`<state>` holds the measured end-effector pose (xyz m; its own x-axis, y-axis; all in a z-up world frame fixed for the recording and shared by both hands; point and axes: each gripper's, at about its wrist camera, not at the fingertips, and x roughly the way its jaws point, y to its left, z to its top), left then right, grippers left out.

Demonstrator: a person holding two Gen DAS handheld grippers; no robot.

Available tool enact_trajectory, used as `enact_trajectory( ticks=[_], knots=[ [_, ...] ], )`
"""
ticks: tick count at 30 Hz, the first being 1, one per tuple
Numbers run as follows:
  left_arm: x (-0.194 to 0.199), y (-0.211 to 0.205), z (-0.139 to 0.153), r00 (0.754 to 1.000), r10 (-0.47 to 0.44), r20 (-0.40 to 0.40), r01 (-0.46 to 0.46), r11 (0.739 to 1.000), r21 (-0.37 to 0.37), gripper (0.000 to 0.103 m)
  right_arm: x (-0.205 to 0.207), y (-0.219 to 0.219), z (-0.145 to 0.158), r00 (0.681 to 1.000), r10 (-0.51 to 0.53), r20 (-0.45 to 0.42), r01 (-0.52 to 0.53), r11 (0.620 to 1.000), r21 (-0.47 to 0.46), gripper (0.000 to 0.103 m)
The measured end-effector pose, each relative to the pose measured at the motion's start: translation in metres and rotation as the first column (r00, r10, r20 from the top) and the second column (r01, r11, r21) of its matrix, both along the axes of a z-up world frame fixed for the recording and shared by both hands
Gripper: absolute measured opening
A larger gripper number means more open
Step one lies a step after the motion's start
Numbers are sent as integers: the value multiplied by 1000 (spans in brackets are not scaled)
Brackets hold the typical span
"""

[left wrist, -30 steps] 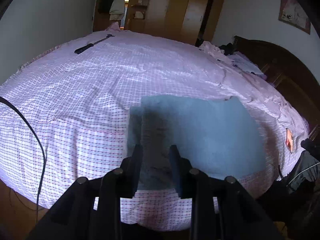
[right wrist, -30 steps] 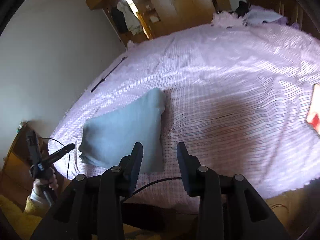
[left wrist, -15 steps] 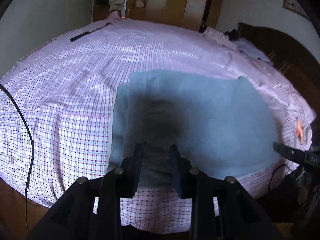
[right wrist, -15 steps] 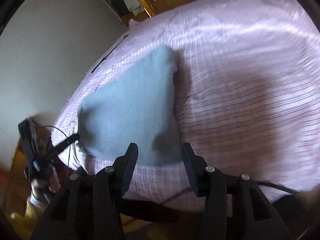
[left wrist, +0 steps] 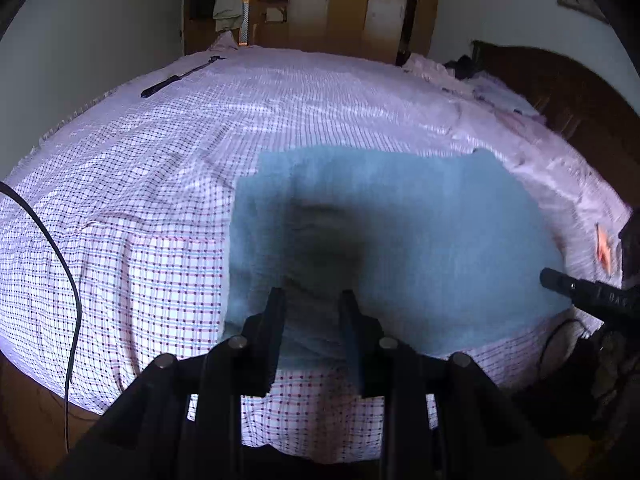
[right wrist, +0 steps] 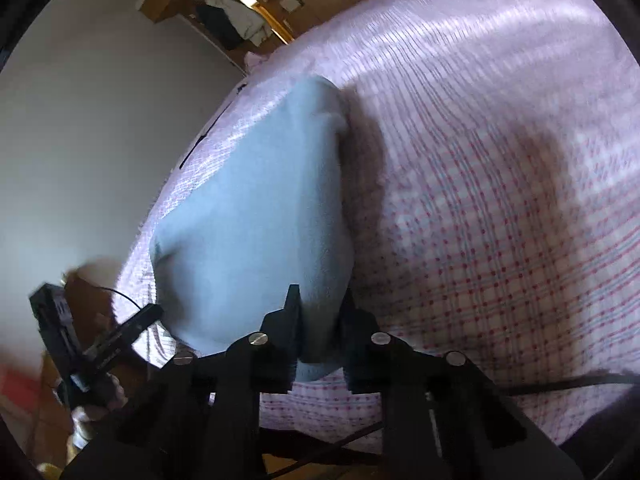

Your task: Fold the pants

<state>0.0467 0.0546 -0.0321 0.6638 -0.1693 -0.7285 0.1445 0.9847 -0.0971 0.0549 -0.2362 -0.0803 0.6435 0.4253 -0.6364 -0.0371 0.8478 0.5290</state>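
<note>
Pants [left wrist: 400,240] lie flat on bed [left wrist: 120,200], long axis running left-right along near edge. Left gripper [left wrist: 312,300] and right gripper [right wrist: 320,304] each straddle a near corner, fingers narrow, cloth between, grip unconfirmed.

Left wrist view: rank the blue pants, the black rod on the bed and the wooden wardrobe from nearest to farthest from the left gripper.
1. Blue pants: folded, near edge between the left gripper fingers.
2. Black rod: far left corner of the bed.
3. Wooden wardrobe: against the back wall, beyond the bed.
</note>
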Motion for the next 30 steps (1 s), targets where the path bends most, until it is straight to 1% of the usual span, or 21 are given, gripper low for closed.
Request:
enact_trajectory(
  ticks=[2, 5, 9, 12, 15, 19, 22, 25, 30],
  knots=[
    [1, 4, 3, 1000, 11, 5, -10, 1000, -15, 28, -3, 10, 16, 999, 12, 37, -9, 998, -67, 8],
    [2, 11, 5, 1000, 31, 4, -31, 1000, -5, 28, -7, 20, 37, 995, 34, 90, -25, 994, -102, 7],
    [6, 24, 12, 999, 45, 2, -45, 999, -11, 28, -5, 39, 64, 982, 108, 153, -84, 985, -153, 7],
    [6, 32, 21, 998, 57, -8, -56, 998, 8, 28, -3, 60, 80, 964, 182, 194, -144, 971, -192, 7],
    [8, 44, 28, 996, 92, -20, -91, 995, 39, 28, 3, 89, 94, 942, 248, 227, -198, 955, -222, 7],
    [6, 64, 38, 992, 128, -14, -128, 992, 24, 28, 10, 125, 105, 903, 340, 263, -285, 931, -226, 7],
    [5, 79, 42, 988, 156, -5, -156, 987, 26, 28, 15, 154, 108, 869, 414, 271, -366, 906, -212, 7],
    [5, 94, 43, 983, 183, -1, -183, 983, 22, 28, 18, 184, 104, 845, 469, 256, -420, 879, -226, 7],
    [2, 112, 37, 977, 211, -13, -211, 977, -5, 28, 26, 230, 77, 826, 531, 190, -488, 842, -232, 7]
  ],
)
